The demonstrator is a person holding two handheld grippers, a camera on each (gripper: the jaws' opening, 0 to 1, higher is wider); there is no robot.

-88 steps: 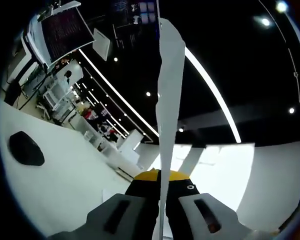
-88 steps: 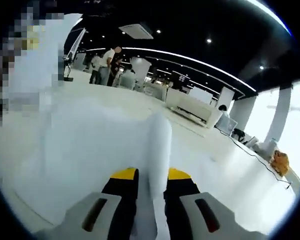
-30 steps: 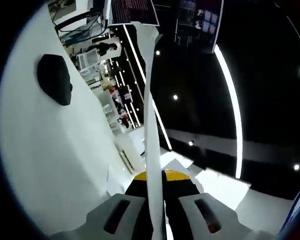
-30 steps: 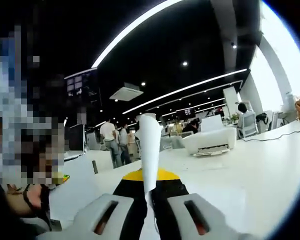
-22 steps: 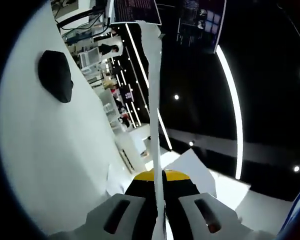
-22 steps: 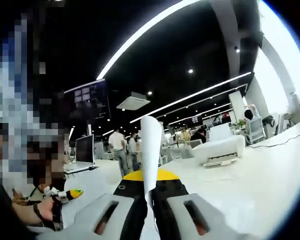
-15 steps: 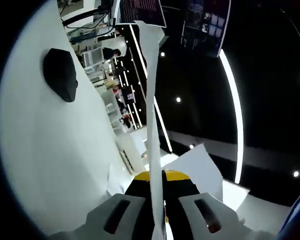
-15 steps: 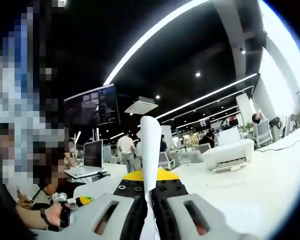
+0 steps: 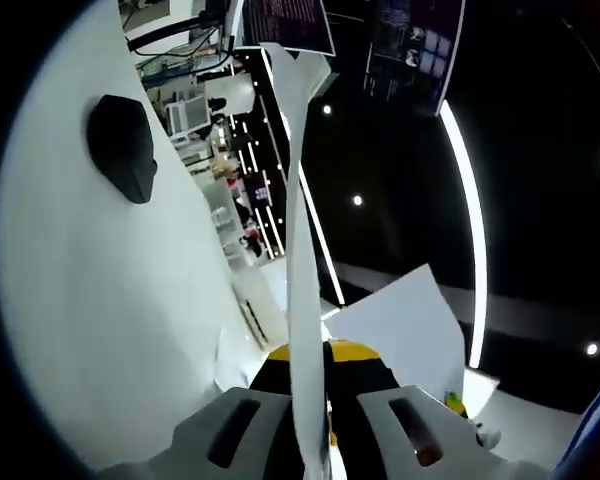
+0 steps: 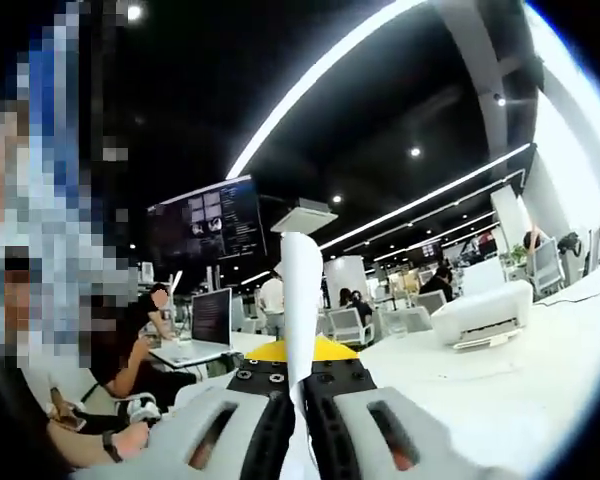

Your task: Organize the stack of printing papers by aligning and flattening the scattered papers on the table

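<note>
Your left gripper (image 9: 315, 420) is clenched on the stack of papers (image 9: 302, 250), which you see edge-on in the left gripper view as a thin white band rising from between the jaws toward the dark ceiling. To the left of that band lies the white table (image 9: 100, 320), tilted steeply in this view, with a black mouse-shaped object (image 9: 123, 148) resting on it well apart from the papers. Just right of the band, near the jaws, a white sheet (image 9: 400, 325) fans out at an angle; whether it belongs to the same stack you are holding cannot be told. Your right gripper (image 10: 298, 420) is also closed on the papers (image 10: 301, 300), again seen edge-on as a narrow white strip standing up between its jaws with a rounded top. Left of that strip in the right gripper view, a seated person (image 10: 130, 350) works at an open laptop (image 10: 205, 325), and a hand (image 10: 130, 437) holding something small shows lower down. Right of the strip, a white printer (image 10: 490, 310) sits on a white desk, with chairs and other people farther behind.
</note>
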